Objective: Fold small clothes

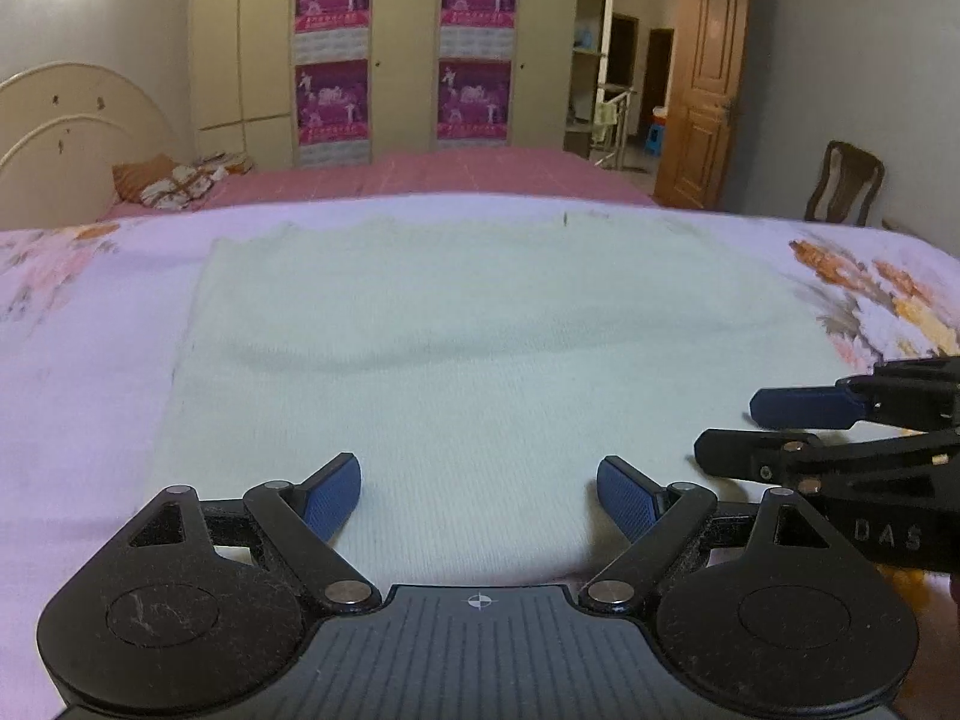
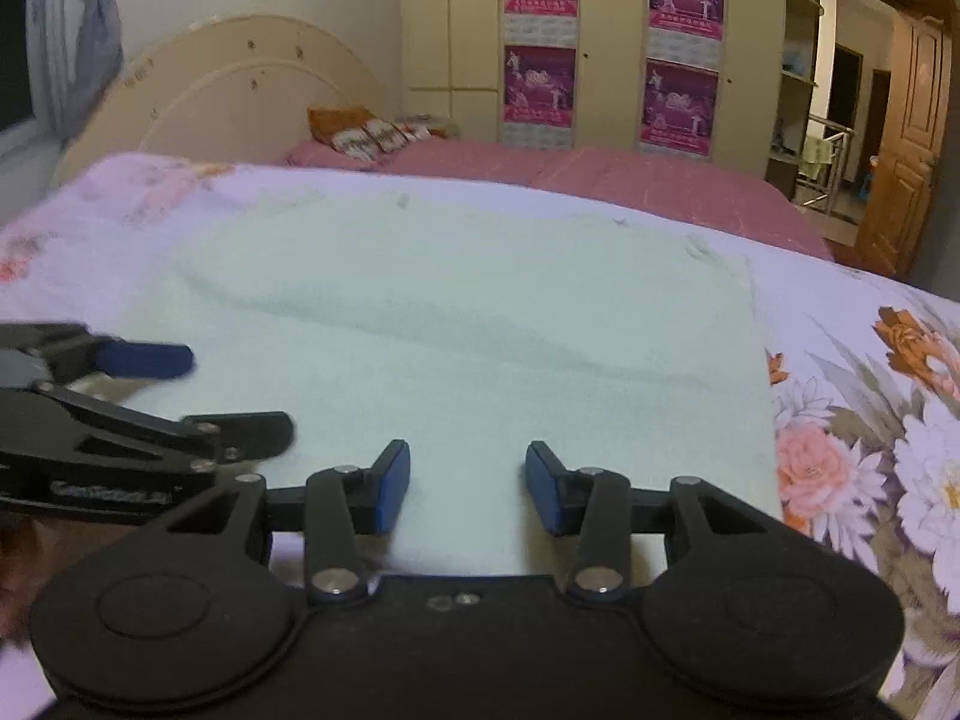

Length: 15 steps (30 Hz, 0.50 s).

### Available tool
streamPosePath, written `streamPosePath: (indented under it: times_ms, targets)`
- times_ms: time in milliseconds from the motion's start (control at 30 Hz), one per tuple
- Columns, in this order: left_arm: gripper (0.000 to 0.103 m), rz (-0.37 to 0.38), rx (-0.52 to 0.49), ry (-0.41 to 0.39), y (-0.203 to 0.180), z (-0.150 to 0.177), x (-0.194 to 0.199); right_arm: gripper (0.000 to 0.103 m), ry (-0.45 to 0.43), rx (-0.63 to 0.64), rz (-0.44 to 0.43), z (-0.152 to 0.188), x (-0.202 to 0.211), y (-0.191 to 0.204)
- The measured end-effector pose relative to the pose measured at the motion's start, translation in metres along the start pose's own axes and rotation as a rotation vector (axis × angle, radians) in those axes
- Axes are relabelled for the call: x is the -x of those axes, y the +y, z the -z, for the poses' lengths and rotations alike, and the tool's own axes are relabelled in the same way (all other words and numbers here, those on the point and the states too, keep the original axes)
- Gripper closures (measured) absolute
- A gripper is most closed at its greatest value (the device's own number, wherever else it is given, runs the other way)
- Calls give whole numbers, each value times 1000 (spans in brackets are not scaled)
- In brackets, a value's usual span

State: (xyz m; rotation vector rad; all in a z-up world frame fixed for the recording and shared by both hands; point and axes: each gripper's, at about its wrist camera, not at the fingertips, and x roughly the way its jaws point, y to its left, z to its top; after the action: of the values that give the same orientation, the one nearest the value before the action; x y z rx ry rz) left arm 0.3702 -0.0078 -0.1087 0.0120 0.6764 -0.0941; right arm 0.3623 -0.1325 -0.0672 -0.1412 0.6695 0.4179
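A pale mint knitted garment (image 1: pixel 480 348) lies flat on the floral bedspread; it also shows in the right wrist view (image 2: pixel 480 324). My left gripper (image 1: pixel 479 495) is open, its blue-padded fingers just above the garment's near edge, nothing between them. My right gripper (image 2: pixel 468 489) is open and empty over the near edge, further right. The right gripper also shows at the right of the left wrist view (image 1: pixel 744 429), open. The left gripper shows at the left of the right wrist view (image 2: pixel 240 387), open.
The floral bedspread (image 2: pixel 870 420) surrounds the garment. Behind lie a pink bed (image 1: pixel 420 177) with pillows (image 1: pixel 174 177), a headboard (image 1: pixel 66 132), wardrobes with posters (image 1: pixel 402 48), a wooden door (image 1: pixel 702 96) and a chair (image 1: pixel 843 183).
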Motion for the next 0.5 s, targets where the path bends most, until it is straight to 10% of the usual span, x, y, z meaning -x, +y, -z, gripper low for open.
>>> streamPosePath:
  times_ms: [500]
  targets:
    - [17,-62,50,-3,43,24,21,59,14,-20,86,24,16,-36]
